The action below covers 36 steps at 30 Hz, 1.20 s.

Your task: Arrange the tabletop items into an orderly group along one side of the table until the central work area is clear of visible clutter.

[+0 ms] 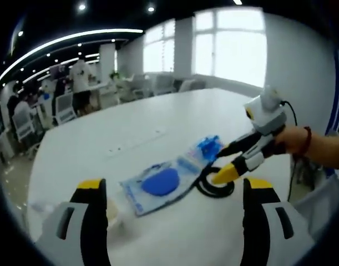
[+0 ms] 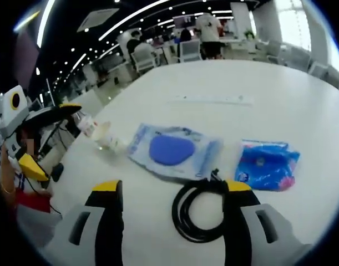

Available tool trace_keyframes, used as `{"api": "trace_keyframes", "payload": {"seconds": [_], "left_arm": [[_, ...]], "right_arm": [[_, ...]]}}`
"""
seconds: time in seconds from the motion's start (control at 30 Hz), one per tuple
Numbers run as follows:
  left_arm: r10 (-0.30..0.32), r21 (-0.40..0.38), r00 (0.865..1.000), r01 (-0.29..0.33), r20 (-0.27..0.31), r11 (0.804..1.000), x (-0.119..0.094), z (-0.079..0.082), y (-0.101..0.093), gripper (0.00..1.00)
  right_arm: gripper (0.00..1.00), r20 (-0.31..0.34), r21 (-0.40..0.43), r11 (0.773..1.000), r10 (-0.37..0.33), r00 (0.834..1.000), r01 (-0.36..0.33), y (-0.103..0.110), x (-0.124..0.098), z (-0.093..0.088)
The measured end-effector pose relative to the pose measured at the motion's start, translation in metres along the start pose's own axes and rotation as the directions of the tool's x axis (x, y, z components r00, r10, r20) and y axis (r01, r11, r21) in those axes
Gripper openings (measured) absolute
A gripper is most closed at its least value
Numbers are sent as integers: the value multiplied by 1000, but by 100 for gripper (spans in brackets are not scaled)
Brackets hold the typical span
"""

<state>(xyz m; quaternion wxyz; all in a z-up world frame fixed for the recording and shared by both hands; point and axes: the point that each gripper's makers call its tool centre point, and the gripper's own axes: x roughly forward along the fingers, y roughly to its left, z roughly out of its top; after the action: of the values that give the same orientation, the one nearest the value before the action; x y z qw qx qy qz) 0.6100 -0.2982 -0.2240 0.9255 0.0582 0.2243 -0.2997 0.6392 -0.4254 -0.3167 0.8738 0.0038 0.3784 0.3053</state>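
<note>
Spanning a bright office, the white table (image 2: pixel 280 100) holds a black cable (image 2: pixel 194 213); both grippers' jaws spread.

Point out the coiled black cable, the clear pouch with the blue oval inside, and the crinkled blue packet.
Coiled black cable (image 2: pixel 198 213), right gripper view, on the loop's near side.
Clear pouch with the blue oval (image 2: pixel 171 149), right gripper view, on the oval.
Crinkled blue packet (image 2: pixel 266 164), right gripper view, its middle.

black cable coil (image 1: pixel 214 187) partly behind right gripper (image 1: pixel 231 166), small clear item (image 1: pixel 115 213) blurred beside left fingers (image 1: pixel 94 216)
</note>
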Motion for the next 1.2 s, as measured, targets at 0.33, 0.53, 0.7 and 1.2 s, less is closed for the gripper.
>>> {"api": "trace_keyframes", "payload": {"seconds": [0.33,0.53,0.7,1.2], "left_arm": [[-3,7,1000,3,15,1000,-24,0,-5,99],[4,4,1000,-4,-1,1000,-29,-9,-5,99],[11,-5,1000,-11,-18,1000,-33,-17,-4,99],[50,-43,999,-51,-12,998,-47,-26,3,99]], "right_arm": [[75,-39,-8,1000,1,999,-1,-1,5,-17],[74,-69,-9,1000,-13,998,13,-6,11,-28],[72,-94,-26,999,-33,995,31,-10,17,-38],[47,-116,-39,994,-104,988,100,-20,38,-56]]}}
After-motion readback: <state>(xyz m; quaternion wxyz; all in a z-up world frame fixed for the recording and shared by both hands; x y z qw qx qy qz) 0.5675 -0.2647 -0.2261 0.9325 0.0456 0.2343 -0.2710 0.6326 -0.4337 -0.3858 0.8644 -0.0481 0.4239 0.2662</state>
